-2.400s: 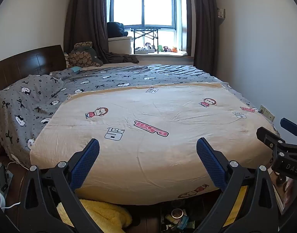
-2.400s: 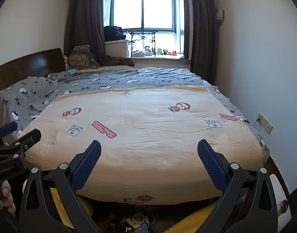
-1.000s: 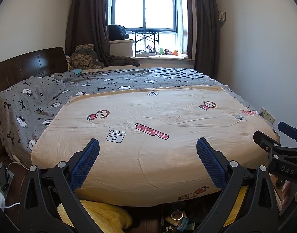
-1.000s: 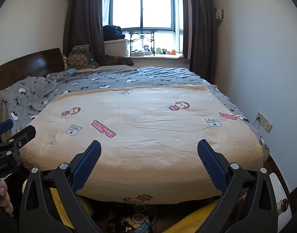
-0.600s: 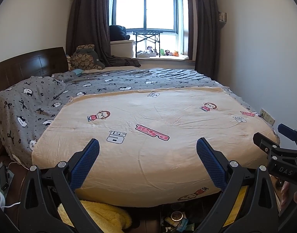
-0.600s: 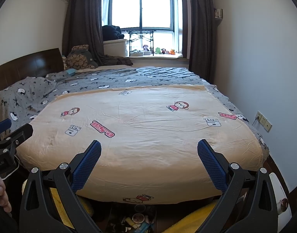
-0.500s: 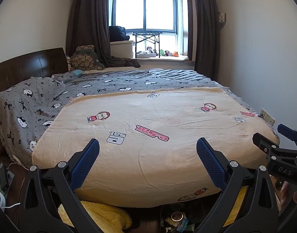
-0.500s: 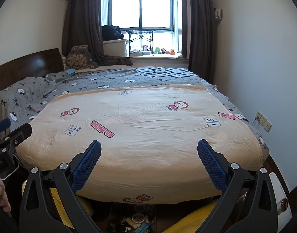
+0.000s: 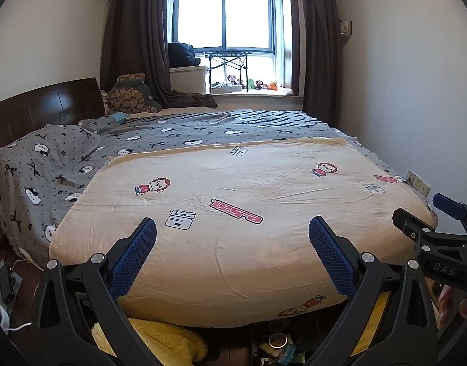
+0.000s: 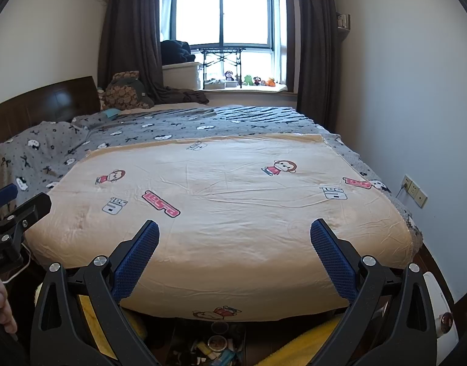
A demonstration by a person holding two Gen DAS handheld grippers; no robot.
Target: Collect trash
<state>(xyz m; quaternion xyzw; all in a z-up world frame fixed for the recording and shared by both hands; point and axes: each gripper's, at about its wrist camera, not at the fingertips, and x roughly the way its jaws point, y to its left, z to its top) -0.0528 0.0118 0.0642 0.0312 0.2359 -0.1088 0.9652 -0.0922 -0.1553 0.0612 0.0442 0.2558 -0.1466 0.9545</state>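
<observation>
A heap of small trash (image 9: 279, 346) lies on the floor at the foot of the bed: a round tin, wrappers and scraps. The right wrist view has the same trash heap (image 10: 213, 347) low in the middle. My left gripper (image 9: 232, 228) is open and empty, held above the foot of the bed. My right gripper (image 10: 234, 230) is open and empty too, level with the left one. Each gripper appears at the edge of the other's view: the right gripper (image 9: 441, 213) at right, the left gripper (image 10: 16, 201) at left.
A bed with a beige cartoon blanket (image 9: 248, 201) over a grey patterned cover (image 9: 50, 158) fills the room ahead. Yellow fleece (image 9: 160, 340) lies on the floor at left. A wall socket (image 10: 413, 190) is at right, cables (image 9: 7, 320) at far left. A windowsill (image 9: 251, 87) holds toys.
Both views have lifted and drawn back very slightly, so a little more of the room shows. Both grippers stay open and empty.
</observation>
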